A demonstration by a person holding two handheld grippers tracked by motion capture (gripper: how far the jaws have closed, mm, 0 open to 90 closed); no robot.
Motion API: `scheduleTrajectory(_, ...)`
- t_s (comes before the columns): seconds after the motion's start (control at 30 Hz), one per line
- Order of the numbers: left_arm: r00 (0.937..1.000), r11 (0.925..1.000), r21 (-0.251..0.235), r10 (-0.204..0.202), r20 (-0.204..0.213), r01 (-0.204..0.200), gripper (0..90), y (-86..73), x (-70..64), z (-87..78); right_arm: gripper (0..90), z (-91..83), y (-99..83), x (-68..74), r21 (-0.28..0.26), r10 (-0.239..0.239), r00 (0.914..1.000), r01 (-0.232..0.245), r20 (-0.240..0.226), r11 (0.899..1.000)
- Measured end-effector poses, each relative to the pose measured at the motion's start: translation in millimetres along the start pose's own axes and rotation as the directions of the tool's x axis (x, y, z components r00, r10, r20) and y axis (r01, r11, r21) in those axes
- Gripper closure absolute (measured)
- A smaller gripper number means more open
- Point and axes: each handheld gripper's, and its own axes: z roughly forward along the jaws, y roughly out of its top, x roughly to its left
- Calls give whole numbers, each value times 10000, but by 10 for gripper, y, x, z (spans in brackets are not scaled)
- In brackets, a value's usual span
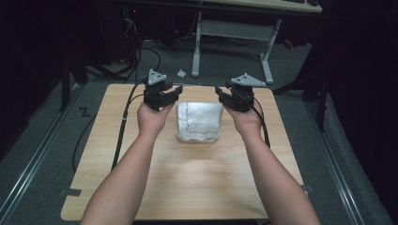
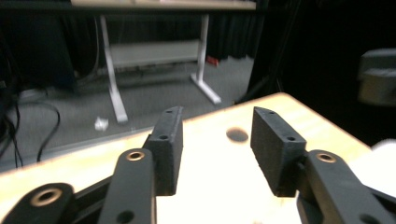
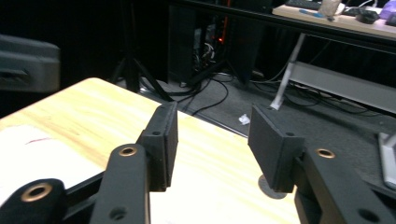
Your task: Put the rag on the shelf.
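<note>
A folded white cloth (image 1: 199,121) is lying mid-table (image 1: 187,187). Beyond it, the left gripper (image 1: 174,92) and right gripper (image 1: 220,93) are being held released, empty, flanking its far corners. Both should probably be lowered evenly onto those corners.

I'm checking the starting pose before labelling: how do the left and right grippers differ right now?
The left gripper is held off the left edge of the white folded cloth; the right gripper off its right edge. The left's jaws point up-right in the high view, the right's up-left, so they angle toward each other. Shared: both are open with nothing between the jaws, each is held in a hand, and both sit near the wooden table's far edge.
</note>
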Motion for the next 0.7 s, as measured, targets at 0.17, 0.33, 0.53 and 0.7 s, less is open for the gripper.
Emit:
scheduleTrajectory(0.17,9999,9999,-126,-40,113,41,520,-97,-9,-176,500,-185,-66,56,-70,-141,9998,140,-146,9999)
scheduleTrajectory(0.33,9995,9993,-331,-136,301,146,456,-159,-13,-391,486,-340,-152,107,-23,-384,9991,384,-198,9993)
scheduleTrajectory(0.53,9992,9998,-137,156,355,-152,405,-251,-35,-605,471,-492,-266,150,-6,-638,9977,638,-243,9980)
scheduleTrajectory(0.7,9981,9997,-223,-83,603,96,385,-323,-52,-749,454,-586,-340,145,142,-627,9977,631,-264,9979)
